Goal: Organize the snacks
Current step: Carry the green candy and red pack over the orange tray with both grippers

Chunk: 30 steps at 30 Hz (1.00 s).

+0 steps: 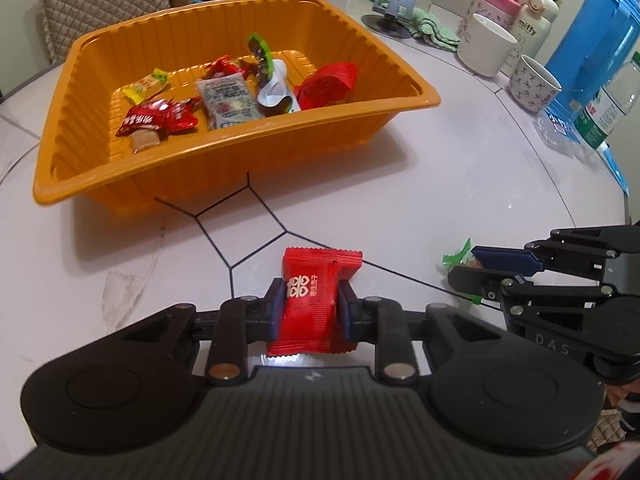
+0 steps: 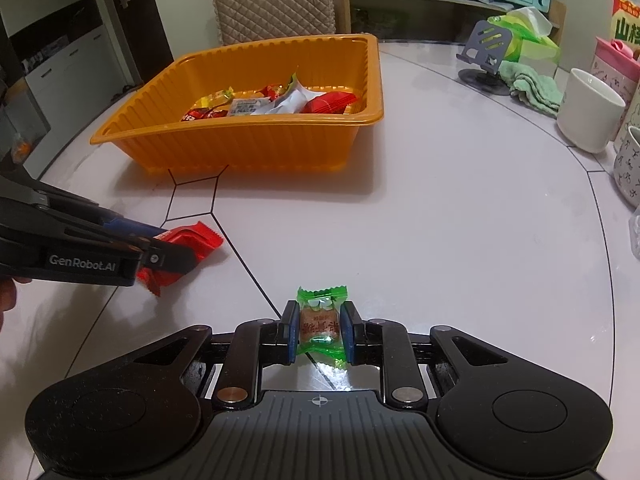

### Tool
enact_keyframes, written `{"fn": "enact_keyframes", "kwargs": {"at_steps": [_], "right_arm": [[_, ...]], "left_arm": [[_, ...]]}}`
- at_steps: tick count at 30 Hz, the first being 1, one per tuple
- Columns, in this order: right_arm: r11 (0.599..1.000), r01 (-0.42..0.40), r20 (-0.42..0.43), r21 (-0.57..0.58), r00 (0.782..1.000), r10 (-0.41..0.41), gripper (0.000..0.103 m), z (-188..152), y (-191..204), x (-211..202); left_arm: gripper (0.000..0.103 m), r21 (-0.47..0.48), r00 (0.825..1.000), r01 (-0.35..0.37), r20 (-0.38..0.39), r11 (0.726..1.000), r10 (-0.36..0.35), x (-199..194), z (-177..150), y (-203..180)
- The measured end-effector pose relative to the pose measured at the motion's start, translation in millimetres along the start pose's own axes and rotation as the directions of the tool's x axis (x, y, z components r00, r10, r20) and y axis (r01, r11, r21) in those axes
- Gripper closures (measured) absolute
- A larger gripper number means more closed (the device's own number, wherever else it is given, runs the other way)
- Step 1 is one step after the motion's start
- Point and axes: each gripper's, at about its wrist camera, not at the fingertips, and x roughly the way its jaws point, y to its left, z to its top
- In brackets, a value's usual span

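Two snacks are in hand at once, one per gripper, both low over the white marble-look table (image 2: pixel 460 220) w/ black inlay lines. Left gripper (image 1: pixel 311 307) is clamped on a red foil-wrapped candy packet w/ white characters (image 1: pixel 316 300), pads pinching its midsection, crimped ends sticking out fore & aft. Right gripper (image 2: pixel 320 330) is clamped on a small green clear-wrapped candy (image 2: pixel 321 326), pads on either side of the brown lump inside.

Both look v. light; the wrappers are thin, crinkly & prob. slick, so the film could slip or twist if only a crimped edge were held. Best hold is across the solid middle, as now. The green one seems hard inside; the red packet looks puffier, softer, so gentle squeeze.

Ribbed orange plastic tray (image 1: pixel 280 136) sits ahead, well apart from both grippers, already holding several wrapped snacks (image 1: pixel 236 100). Likely next: carry & drop in from just above the rim.
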Motion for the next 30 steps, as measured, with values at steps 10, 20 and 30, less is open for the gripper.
{"fn": "enact_keyframes", "kwargs": {"at_steps": [10, 20, 30], "right_arm": [[0.999, 0.0, 0.003, -0.046, 1.0, 0.0, 0.082, -3, 5, -1], [0.998, -0.057, 0.043, -0.005, 0.997, 0.058, 0.082, 12, 8, -20], [0.991, -0.134, 0.114, 0.013, 0.985, 0.132, 0.082, 48, 13, -38]], "left_arm": [[0.08, -0.05, 1.0, -0.004, 0.012, 0.999, 0.004, -15, -10, 8], [0.08, -0.081, 0.997, 0.004, 0.082, 0.997, 0.003, -50, -7, 17], [0.08, -0.102, 0.98, 0.003, 0.197, 0.995, 0.017, -89, 17, 29]]}}
